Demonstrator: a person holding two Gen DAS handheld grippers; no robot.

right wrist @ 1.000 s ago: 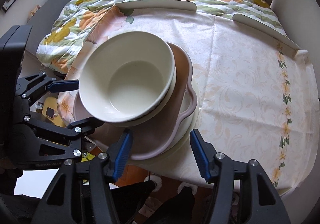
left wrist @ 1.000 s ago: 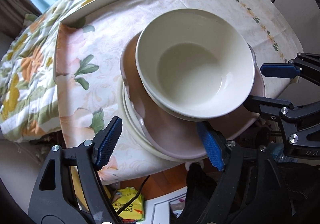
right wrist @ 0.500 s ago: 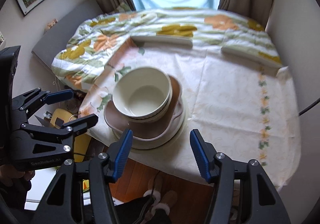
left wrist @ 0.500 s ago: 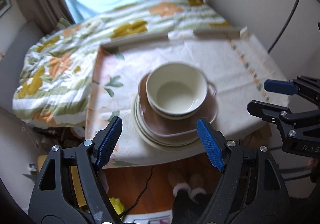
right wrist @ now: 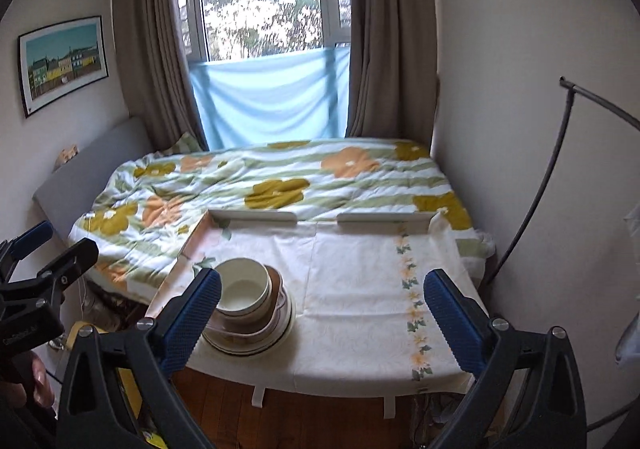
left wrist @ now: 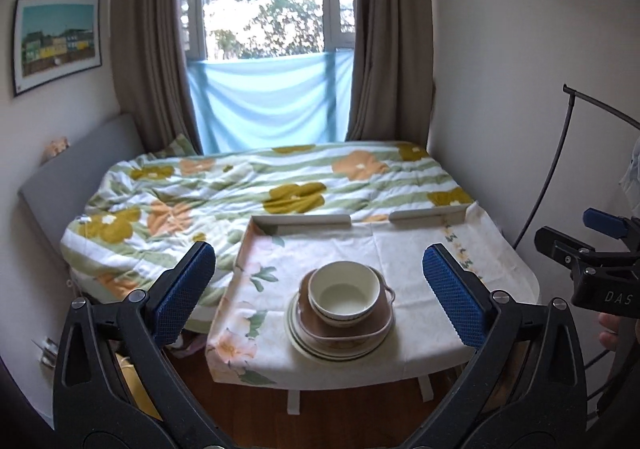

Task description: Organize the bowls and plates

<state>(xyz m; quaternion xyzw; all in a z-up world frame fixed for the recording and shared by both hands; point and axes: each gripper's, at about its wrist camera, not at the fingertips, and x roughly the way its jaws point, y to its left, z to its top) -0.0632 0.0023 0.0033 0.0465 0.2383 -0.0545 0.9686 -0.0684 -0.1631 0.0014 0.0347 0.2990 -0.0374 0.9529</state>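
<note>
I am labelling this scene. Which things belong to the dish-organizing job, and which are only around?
Job: cream bowl; brown handled dish; plates under them; left gripper; right gripper.

Around: floral tablecloth; bed quilt; framed picture; curtains.

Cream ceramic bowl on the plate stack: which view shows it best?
The left wrist view: the cream ceramic bowl sits whole between the fingers. In the right wrist view, the right hand-held gripper has its left finger pad covering the bowl's edge.
</note>
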